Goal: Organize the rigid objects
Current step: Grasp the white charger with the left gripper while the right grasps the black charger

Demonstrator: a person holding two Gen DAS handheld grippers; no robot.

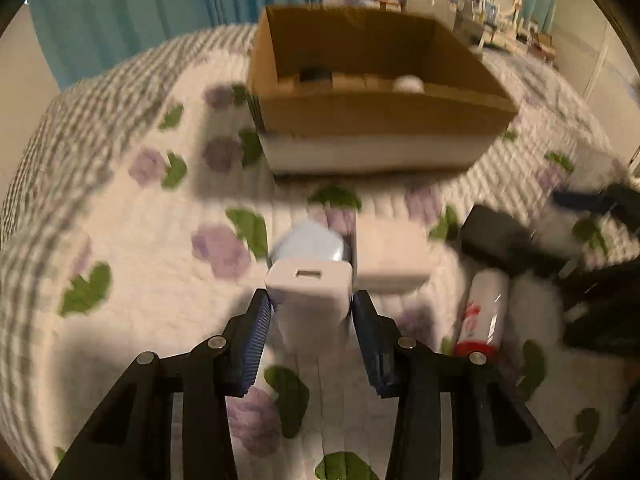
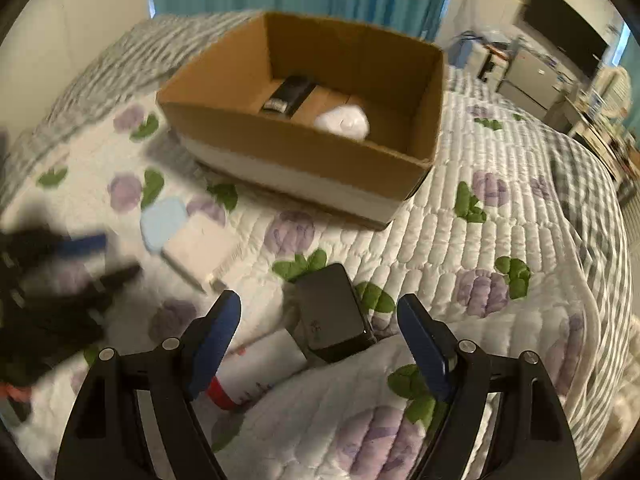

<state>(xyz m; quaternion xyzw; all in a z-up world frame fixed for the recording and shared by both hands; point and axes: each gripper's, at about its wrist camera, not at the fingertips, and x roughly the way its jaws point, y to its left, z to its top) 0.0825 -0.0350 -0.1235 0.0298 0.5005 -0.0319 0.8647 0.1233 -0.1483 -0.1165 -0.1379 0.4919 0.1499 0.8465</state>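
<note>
Already the cardboard box [image 2: 304, 148] holds a black item and a white one. Short of it, left gripper [image 1: 312, 308] clamps a white charger [image 1: 310, 292]; right gripper [image 2: 320, 320] gapes over a black case [image 2: 332, 312].

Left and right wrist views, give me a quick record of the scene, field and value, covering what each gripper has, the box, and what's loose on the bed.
surface: quilted floral bedspread
left gripper: shut on white charger
right gripper: open, holds nothing, black box lies ahead between its fingers
cardboard box: open top, on the bed
in the box: black object, white rounded object
loose on bed: light blue case, white flat block, white tube with red cap
image quality: motion blur in both views
</note>
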